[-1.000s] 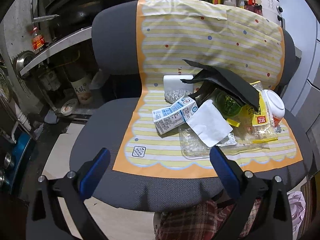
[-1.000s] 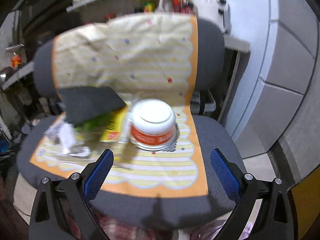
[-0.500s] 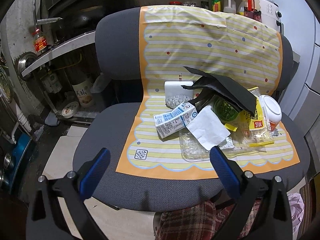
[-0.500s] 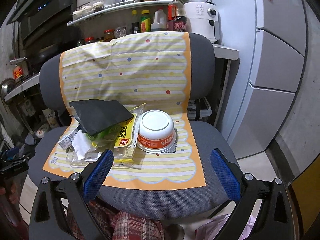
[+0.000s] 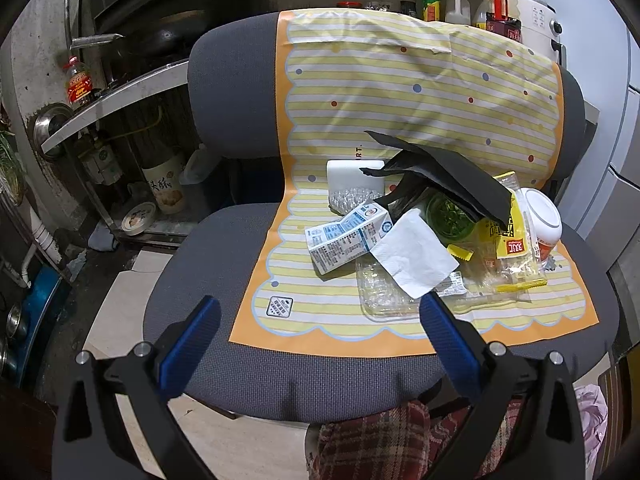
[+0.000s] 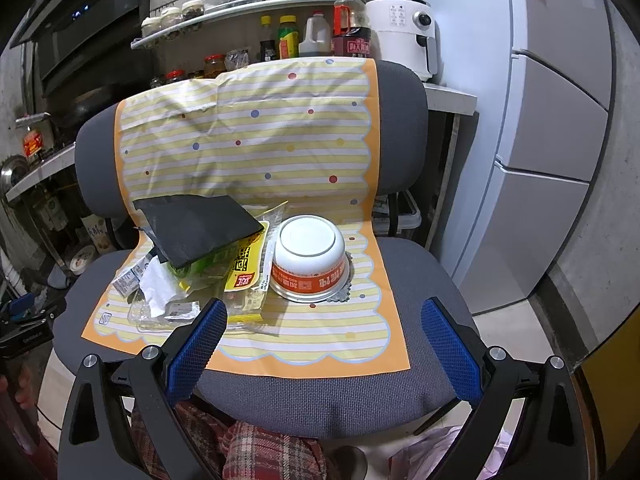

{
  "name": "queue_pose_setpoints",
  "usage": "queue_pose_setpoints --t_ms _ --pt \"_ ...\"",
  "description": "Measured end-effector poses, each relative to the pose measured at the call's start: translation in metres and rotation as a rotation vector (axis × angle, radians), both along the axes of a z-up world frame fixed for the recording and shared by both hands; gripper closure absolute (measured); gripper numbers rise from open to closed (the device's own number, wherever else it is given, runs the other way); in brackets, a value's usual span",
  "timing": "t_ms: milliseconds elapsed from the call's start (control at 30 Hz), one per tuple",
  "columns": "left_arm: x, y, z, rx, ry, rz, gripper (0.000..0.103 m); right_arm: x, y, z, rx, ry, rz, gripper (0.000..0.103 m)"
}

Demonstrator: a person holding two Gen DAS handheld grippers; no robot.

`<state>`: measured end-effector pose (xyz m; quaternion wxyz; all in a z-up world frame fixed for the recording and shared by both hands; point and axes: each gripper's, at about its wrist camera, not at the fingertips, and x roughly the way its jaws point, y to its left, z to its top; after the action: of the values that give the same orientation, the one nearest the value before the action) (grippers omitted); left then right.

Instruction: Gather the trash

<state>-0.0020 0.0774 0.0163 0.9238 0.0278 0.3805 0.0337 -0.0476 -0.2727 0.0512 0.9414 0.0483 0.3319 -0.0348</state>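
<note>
Striped mat, blue-printed milk carton

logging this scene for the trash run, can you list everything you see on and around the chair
office chair: 1, grey, centre
mat: 1, yellow-striped with orange border, draped over seat and backrest
milk carton: 1, white and blue, lying on its side, left of the pile
tissue: 1, white, overlapping the carton's end
clear plastic tray: 1, transparent, under the tissue
black card: 1, black, tilted over the pile
green container: 1, under the card
yellow snack wrapper: 1, beside the bowl
noodle bowl: 1, white and orange, upside down, right of the pile
white packet: 1, at the seat's back
air fryer: 1, white, counter behind
bottles and jars: several, shelves behind
left tool: open, empty
right tool: open, empty
</note>
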Motion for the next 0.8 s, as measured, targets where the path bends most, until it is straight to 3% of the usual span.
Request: queue_pose_setpoints --t_ms 800 --pt "-0.0002 0.0000 0.0001 0.000 -0.001 -0.001 0.006 0.0023 0.0005 -0.0044 -0.004 0.016 0.004 0.006"
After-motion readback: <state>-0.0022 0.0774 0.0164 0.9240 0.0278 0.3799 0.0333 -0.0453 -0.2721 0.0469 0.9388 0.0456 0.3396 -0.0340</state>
